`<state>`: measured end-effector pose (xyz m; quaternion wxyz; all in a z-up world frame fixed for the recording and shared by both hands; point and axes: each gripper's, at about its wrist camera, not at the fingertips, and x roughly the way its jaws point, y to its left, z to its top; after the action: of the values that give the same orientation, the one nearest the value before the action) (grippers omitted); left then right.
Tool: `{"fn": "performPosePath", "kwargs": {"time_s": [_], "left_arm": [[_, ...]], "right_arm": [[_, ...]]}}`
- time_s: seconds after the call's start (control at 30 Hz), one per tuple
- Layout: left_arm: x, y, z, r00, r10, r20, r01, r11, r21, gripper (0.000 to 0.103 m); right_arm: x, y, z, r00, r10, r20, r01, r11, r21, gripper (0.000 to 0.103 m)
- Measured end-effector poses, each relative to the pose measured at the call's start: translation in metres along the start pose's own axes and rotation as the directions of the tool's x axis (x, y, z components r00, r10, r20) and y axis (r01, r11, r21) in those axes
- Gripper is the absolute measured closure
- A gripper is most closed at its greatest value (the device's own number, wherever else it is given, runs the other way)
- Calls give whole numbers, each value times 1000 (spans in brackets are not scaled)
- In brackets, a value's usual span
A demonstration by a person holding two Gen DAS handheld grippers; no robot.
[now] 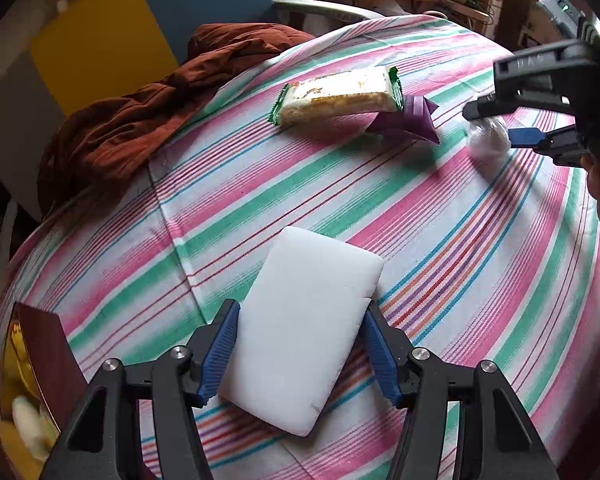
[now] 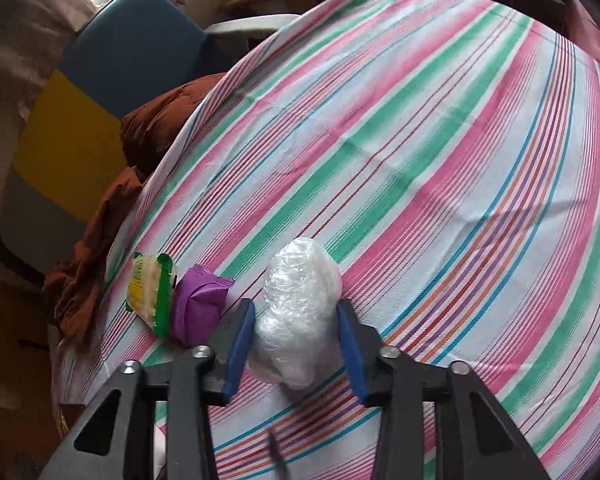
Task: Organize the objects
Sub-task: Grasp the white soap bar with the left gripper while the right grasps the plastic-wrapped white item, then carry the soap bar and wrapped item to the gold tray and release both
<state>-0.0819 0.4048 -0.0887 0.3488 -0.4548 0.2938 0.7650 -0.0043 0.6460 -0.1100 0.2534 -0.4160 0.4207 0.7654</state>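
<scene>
Left wrist view: left gripper (image 1: 300,344) clamps a white pad (image 1: 304,328) above the striped cloth (image 1: 460,280); snack packet (image 1: 336,96) lies beyond.
Right wrist view: right gripper (image 2: 296,344) straddles a plastic-wrapped bundle (image 2: 296,312) on the cloth; pad contact unclear.

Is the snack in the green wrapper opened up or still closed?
Looks closed. The snack lies flat on the tablecloth, and both crimped green ends look sealed, with nothing spilled.
</scene>
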Motion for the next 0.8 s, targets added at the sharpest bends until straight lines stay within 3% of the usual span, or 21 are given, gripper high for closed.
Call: {"fn": "performPosePath", "kwargs": {"time_s": [0.13,0.4,0.63,0.8], "left_arm": [[-10,4,-6,999,-33,25,35,998,-59,43],[-47,12,-20,991,-46,126,64,987,-149,43],[-105,29,-51,972,33,234,17,978,-207,42],[-136,58,-84,952,114,283,-22,951,-309,42]], "right_arm": [[-7,6,0,1000,15,26,-14,999,-32,65],[-31,30,-6,989,120,86,-106,983,-148,65],[-51,70,-26,973,202,111,-153,926,-345,65],[-54,93,-45,971,220,94,-155,879,-451,65]]}}
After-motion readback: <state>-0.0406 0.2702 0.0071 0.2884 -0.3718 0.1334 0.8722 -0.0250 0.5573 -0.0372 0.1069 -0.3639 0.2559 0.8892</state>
